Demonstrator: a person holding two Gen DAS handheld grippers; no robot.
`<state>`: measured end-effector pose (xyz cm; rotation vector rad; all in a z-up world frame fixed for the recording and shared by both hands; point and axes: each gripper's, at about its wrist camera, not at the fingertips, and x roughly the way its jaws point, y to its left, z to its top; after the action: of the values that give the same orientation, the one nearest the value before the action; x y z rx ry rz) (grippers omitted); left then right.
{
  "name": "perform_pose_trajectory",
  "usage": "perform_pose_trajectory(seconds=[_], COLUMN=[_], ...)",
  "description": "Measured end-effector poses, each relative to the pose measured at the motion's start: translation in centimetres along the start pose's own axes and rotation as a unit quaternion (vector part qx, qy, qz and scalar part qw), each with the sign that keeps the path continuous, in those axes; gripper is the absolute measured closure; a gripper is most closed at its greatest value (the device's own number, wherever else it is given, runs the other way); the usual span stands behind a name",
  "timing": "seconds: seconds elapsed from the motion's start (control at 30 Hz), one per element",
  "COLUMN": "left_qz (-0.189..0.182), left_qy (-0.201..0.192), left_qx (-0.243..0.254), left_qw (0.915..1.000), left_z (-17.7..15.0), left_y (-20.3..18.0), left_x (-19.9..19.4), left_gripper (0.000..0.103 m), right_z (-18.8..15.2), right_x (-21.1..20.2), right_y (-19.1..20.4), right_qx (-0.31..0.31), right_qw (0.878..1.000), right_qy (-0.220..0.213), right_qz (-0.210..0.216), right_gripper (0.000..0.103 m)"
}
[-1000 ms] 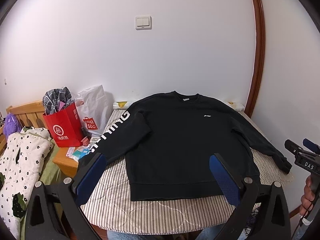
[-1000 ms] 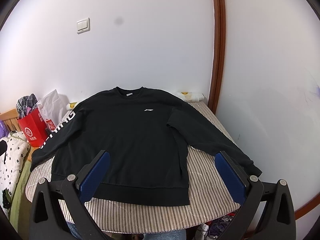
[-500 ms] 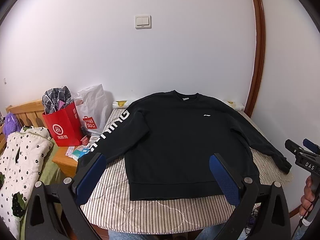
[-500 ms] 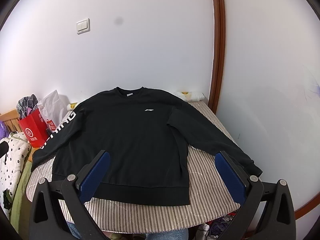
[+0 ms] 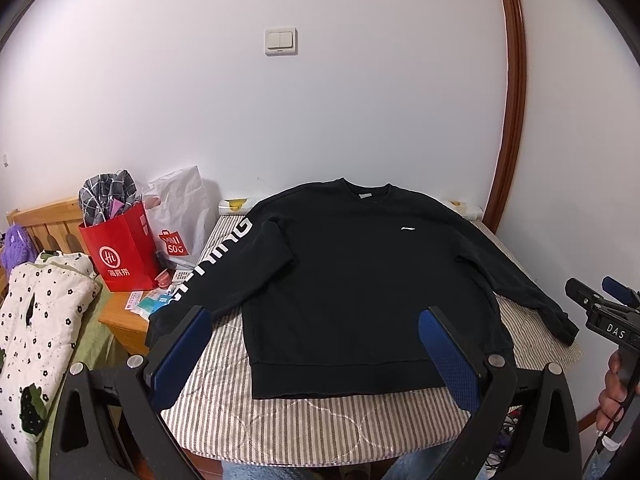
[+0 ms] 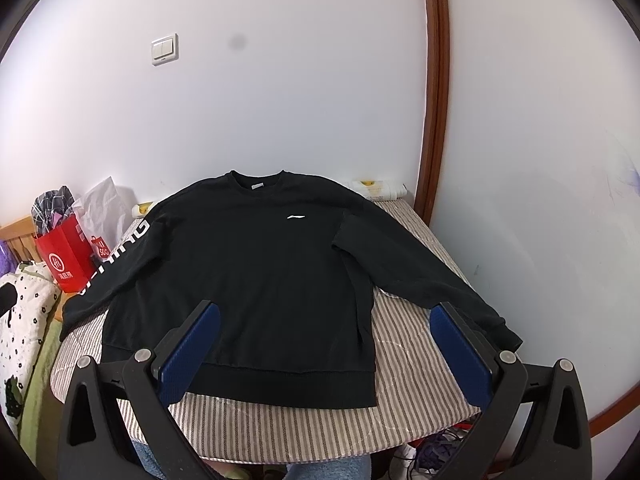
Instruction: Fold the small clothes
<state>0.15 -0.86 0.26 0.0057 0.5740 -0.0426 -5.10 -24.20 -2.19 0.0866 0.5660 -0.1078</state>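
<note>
Lying flat and face up on a striped quilted pad (image 5: pixel 320 420), the black sweatshirt (image 5: pixel 360 280) has its collar toward the far wall and its hem toward the near edge. Both sleeves are spread outward: the sleeve with white lettering (image 5: pixel 208 272) reaches past the pad's left edge, and the plain sleeve (image 6: pixel 420 276) runs to the right, its cuff close to the pad's right edge. A small white logo (image 6: pixel 296 217) sits on the chest.

The left hand-held gripper (image 5: pixel 316 344) hovers above the near hem, its blue-padded fingers spread wide apart and gripping nothing. The right hand-held gripper (image 6: pixel 326 344) hangs likewise over the hem's right half, fingers wide apart and empty; in the left wrist view its front part appears at the right edge, with a hand (image 5: pixel 616 392) on the handle.

Left of the pad stand a red paper bag (image 5: pixel 120 252) and a white plastic bag (image 5: pixel 180 216) on a wooden bedside stand (image 5: pixel 120 320), next to a floral quilt (image 5: pixel 36 320). A light switch (image 5: pixel 281 41) is on the wall.
</note>
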Motion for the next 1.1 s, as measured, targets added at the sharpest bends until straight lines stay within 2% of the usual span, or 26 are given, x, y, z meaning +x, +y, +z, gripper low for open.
perform_pose_trajectory(seconds=[0.83,1.1], left_qz=[0.003,0.006], left_qy=[-0.011,-0.012], left_qx=[0.001,-0.007], left_qw=[0.9999,0.9999], left_z=[0.5,0.7], left_y=[-0.2,0.3], left_x=[-1.0,0.1], left_gripper=[0.000,0.000], right_z=[0.2,0.1], right_x=[-0.5,0.0], right_y=[-0.3,-0.3], right_qx=[0.008,0.007], right_qw=[1.000,1.000], right_qy=[-0.004,-0.001], right_qz=[0.004,0.002], right_gripper=[0.000,0.000])
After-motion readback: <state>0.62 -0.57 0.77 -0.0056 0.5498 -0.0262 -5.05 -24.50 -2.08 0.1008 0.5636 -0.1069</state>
